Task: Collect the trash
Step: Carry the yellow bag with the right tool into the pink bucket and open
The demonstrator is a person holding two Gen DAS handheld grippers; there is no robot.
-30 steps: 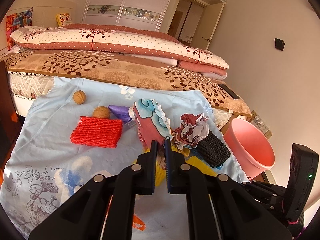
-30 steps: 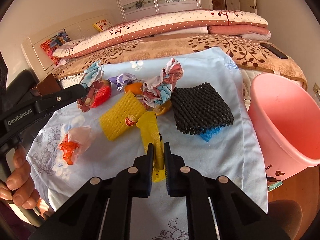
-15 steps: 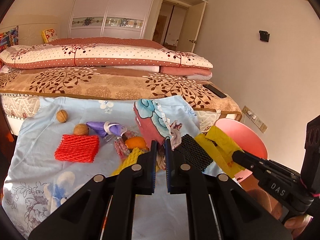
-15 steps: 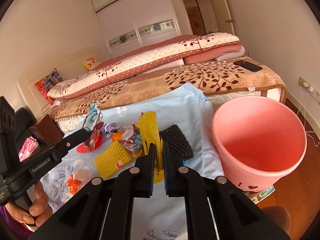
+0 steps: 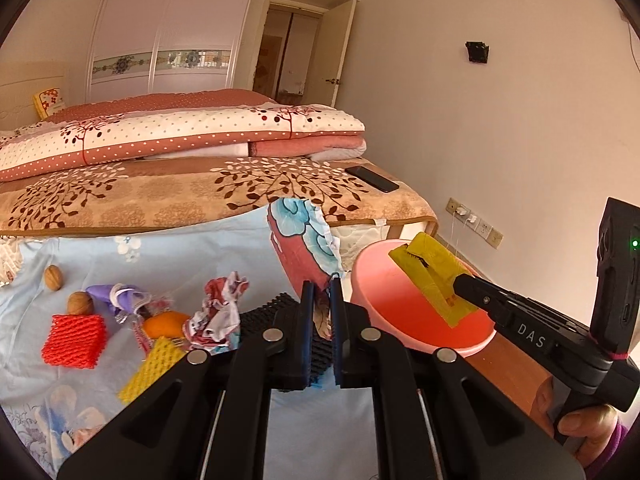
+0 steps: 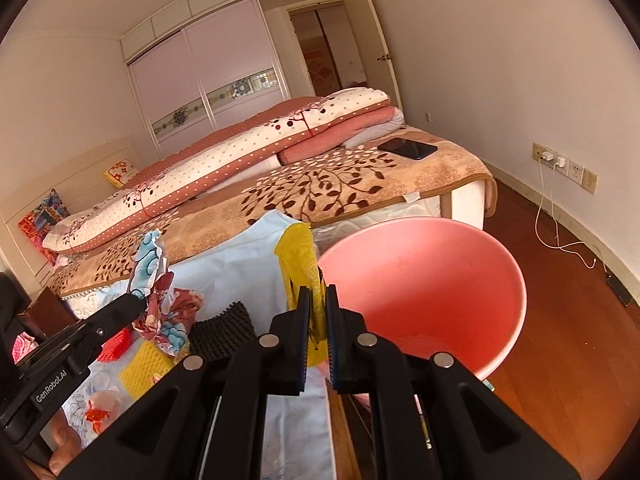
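- Step in hand, judged: carrying two picked scraps to the bin; drop not yet made.
- Right gripper (image 6: 317,322): jaws clamped on yellow wrapper (image 6: 298,264), which stands up between the pads at frame centre of the right view.
- In the left view, same yellow wrapper seen at centre right, poised over the mouth of the pink bucket (image 5: 374,280).
- Left gripper (image 5: 320,312): jaws pinched on floral paper (image 5: 300,240), red-and-blue printed sheet rising above the pads at frame centre.
- Floral paper over the blue cloth (image 5: 180,248), just left of the bucket rim; not over the opening yet, as far as can be told.
- Pink bucket in right view fills centre right, interior apparently empty; sits off the cloth's edge, above wood floor.
- Left on the cloth, lower left of left view: red foam net (image 5: 74,340), yellow foam net (image 5: 154,368), black foam net (image 5: 276,312), crumpled paper (image 5: 220,312), purple wrapper (image 5: 116,296), orange fruit (image 5: 166,322), two walnuts (image 5: 52,277). Which of these count as trash: not settled from the frames.
- Next move calls for: opening right jaws with wrapper clear above the bucket; wrapper is light, may cling to a pad.
- Then: shifting left gripper rightward over the rim before release.
- Risk: two grippers close together near the rim; collision possible.
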